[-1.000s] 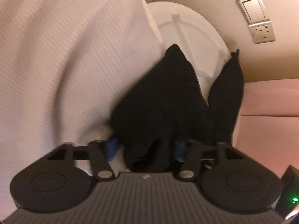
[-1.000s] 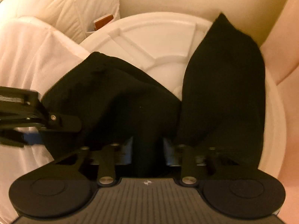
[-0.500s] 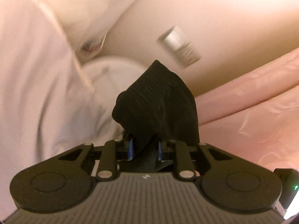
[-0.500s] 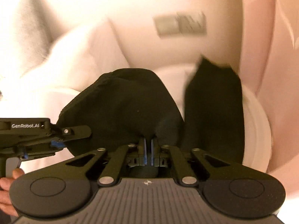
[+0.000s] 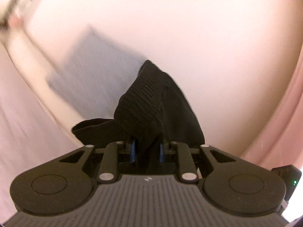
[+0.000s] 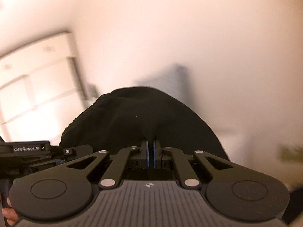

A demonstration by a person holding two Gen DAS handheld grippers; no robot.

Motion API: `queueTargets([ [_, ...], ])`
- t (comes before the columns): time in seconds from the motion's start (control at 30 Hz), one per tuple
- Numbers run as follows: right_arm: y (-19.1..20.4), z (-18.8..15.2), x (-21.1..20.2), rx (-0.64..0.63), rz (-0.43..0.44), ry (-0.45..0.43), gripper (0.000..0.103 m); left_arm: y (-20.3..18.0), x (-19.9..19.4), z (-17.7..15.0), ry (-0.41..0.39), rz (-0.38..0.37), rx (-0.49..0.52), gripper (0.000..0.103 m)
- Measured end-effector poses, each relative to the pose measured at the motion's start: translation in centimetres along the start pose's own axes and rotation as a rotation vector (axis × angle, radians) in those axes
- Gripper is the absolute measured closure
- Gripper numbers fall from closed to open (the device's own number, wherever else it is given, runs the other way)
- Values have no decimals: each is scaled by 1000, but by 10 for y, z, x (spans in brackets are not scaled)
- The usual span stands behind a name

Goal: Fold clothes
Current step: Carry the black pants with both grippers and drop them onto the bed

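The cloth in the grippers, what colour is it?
Black cloth, with a ribbed knit; clearest in the left wrist view.

Right gripper (image 6: 151,154) pinching a black ribbed garment (image 6: 136,124), blue-edged pads nearly meeting on the cloth. Fabric bulging up and forward in a dark mound above the jaws. Left gripper (image 6: 45,155) showing at the left edge, pressing against the same garment. A hand (image 6: 8,212) peeking in at the lower left corner. Blurred pale wall (image 6: 189,28) and white shelving (image 6: 36,83) sitting behind.
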State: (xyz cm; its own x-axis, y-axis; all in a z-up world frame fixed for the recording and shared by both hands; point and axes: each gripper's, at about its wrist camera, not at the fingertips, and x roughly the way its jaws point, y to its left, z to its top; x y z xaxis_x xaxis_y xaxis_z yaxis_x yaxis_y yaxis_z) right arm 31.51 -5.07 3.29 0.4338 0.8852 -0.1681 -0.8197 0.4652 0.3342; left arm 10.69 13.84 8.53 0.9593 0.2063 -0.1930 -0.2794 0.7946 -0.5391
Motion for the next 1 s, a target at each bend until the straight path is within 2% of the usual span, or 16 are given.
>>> queueTargets([
  [0.07, 49, 20, 20, -21, 129, -40, 98, 8, -58, 33, -126, 68, 14, 85],
  [0.2, 172, 46, 54, -63, 418, -122, 98, 18, -185, 92, -340, 274, 86, 85],
  [0.37, 323, 70, 76, 14, 772, -179, 98, 37, -266, 86, -343, 490, 85, 84],
  [0.43, 372, 68, 82, 40, 881, -182, 98, 45, -298, 83, -344, 577, 84, 83],
  [0.53, 419, 49, 86, 78, 1004, -119, 98, 57, -346, 80, -344, 707, 83, 78],
  [0.6, 434, 17, 102, 118, 1053, 5, 98, 65, -379, 77, -344, 793, 82, 69],
  [0.63, 434, -7, 116, 134, 1053, 87, 96, 68, -395, 76, -343, 837, 81, 65],
  [0.7, 435, -56, 127, 102, 993, 270, 83, 76, -427, 74, -342, 923, 80, 54],
  [0.73, 435, -80, 133, 85, 961, 362, 68, 82, -439, 67, -331, 963, 58, 54],
  [0.77, 429, -108, 139, 46, 911, 469, 53, 93, -441, 48, -293, 995, -16, 54],
  [0.9, 399, -215, 165, -110, 693, 889, 52, 138, -448, -32, -136, 1110, -317, 55],
  [0.97, 394, -246, 162, -156, 605, 1042, 52, 160, -451, -72, -54, 1160, -468, 55],
  [1.0, 390, -252, 168, -150, 589, 1088, 52, 172, -453, -92, -12, 1183, -544, 55],
])
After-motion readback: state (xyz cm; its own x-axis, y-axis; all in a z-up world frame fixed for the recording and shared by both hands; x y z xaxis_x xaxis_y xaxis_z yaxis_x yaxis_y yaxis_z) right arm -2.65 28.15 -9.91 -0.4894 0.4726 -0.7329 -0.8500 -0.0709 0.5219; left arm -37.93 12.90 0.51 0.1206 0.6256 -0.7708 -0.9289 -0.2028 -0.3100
